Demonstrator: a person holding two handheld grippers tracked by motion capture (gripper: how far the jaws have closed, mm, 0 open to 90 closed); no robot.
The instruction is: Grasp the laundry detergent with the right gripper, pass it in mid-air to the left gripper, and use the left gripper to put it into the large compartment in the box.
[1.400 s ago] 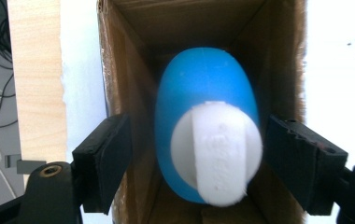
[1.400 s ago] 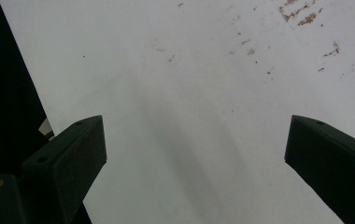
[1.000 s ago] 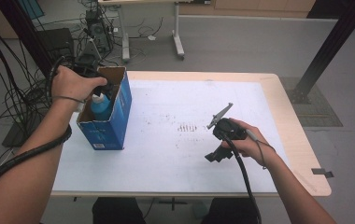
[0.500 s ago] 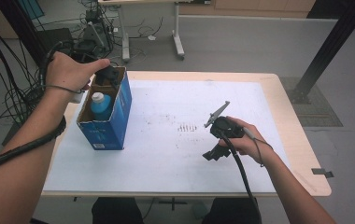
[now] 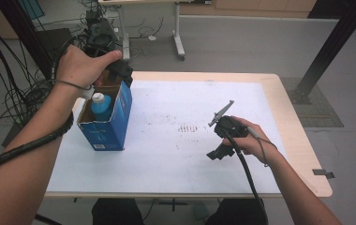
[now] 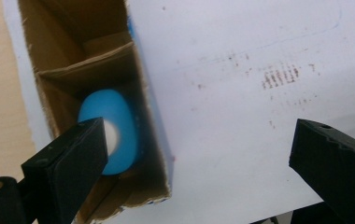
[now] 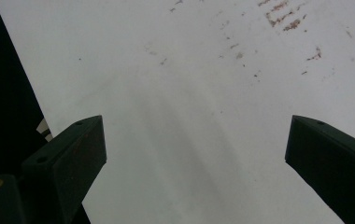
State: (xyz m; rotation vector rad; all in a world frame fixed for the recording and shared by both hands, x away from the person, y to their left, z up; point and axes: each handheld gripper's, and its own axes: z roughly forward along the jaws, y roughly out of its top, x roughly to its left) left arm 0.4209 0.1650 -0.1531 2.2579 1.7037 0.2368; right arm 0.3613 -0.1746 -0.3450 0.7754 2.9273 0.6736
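Below my left tongs point(image 6: 199, 154) the bottle point(image 6: 112, 130) now stands in the box point(image 6: 150, 140); they've just opened and lifted, released. Right tongs point(image 7: 196, 154) gape idle over the desk point(image 7: 203, 93).

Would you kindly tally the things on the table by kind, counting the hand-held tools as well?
Blue bottle: 1
Blue cardboard box: 1
Tools: 2, the left tool and the right tool, both open
Total: 4
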